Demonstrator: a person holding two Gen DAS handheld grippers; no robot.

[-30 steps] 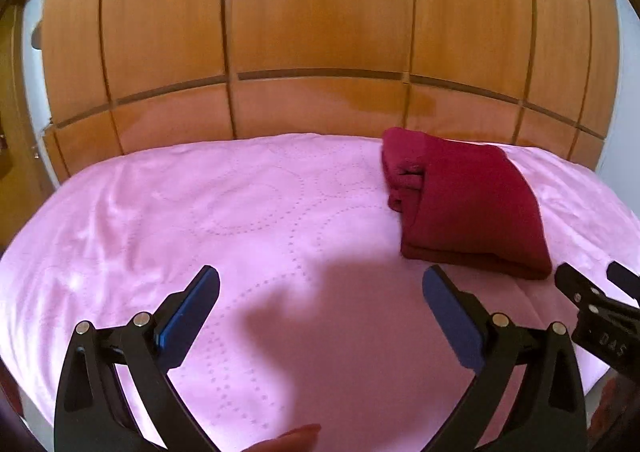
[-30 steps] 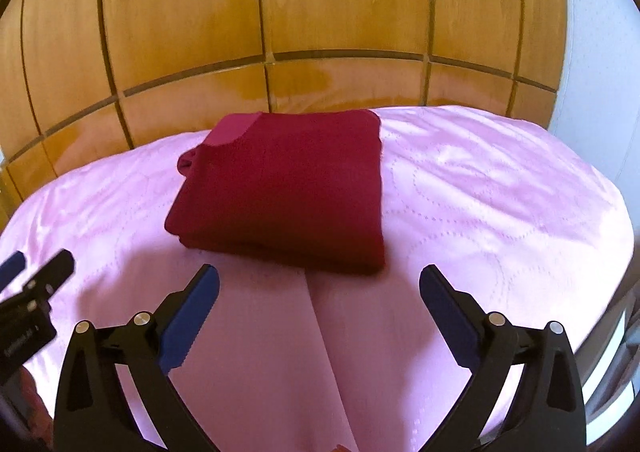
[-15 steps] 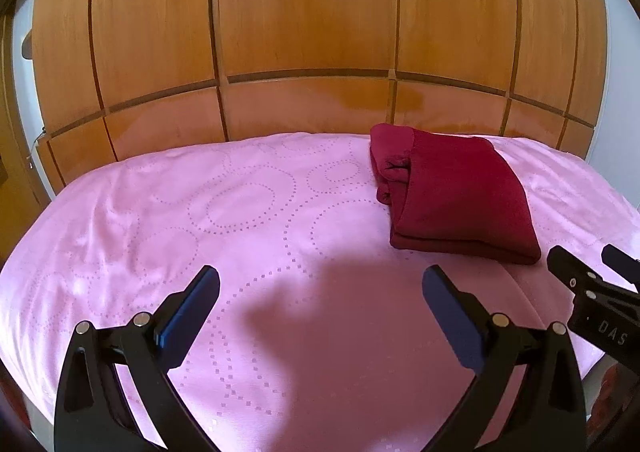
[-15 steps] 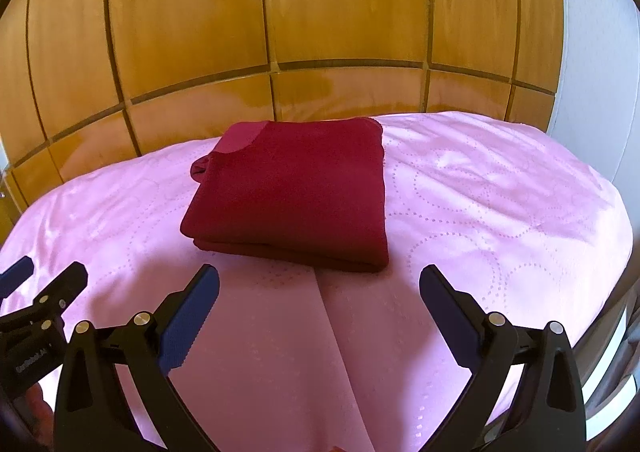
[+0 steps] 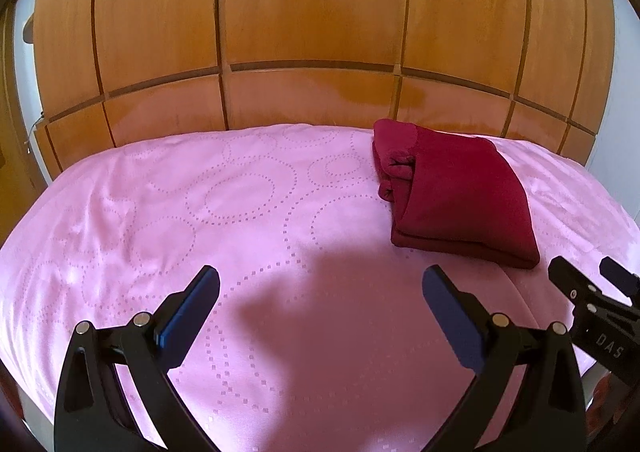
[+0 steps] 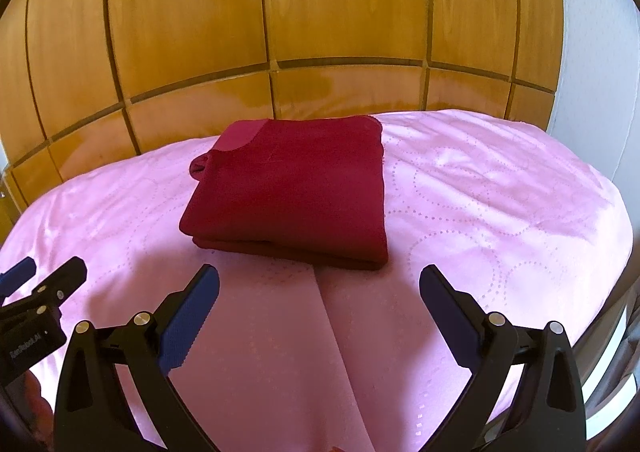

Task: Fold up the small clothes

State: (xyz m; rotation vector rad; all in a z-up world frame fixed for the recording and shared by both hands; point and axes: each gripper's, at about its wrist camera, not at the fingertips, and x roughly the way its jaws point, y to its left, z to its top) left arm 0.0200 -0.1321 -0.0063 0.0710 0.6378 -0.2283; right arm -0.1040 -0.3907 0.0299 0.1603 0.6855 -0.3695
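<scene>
A dark red garment point(image 5: 452, 191) lies folded into a neat rectangle on the pink bedspread point(image 5: 200, 211), toward the far right in the left wrist view. In the right wrist view the same garment point(image 6: 292, 187) sits straight ahead. My left gripper point(image 5: 320, 296) hovers open over bare bedspread, well to the left of and nearer than the garment. My right gripper point(image 6: 319, 294) is open too, just short of the garment's near edge, holding nothing. Each gripper shows at the other view's edge: the right gripper point(image 5: 588, 292) and the left gripper point(image 6: 40, 280).
A wooden panelled headboard point(image 5: 312, 31) rises behind the bed. A white wall point(image 6: 592, 31) stands to the right. The bedspread point(image 6: 500, 191) drops off at the right edge, with a seam running toward me.
Both grippers have drawn back and risen from the garment, which looks smaller and farther now. The garment has stayed folded and still; both jaws stayed open.
</scene>
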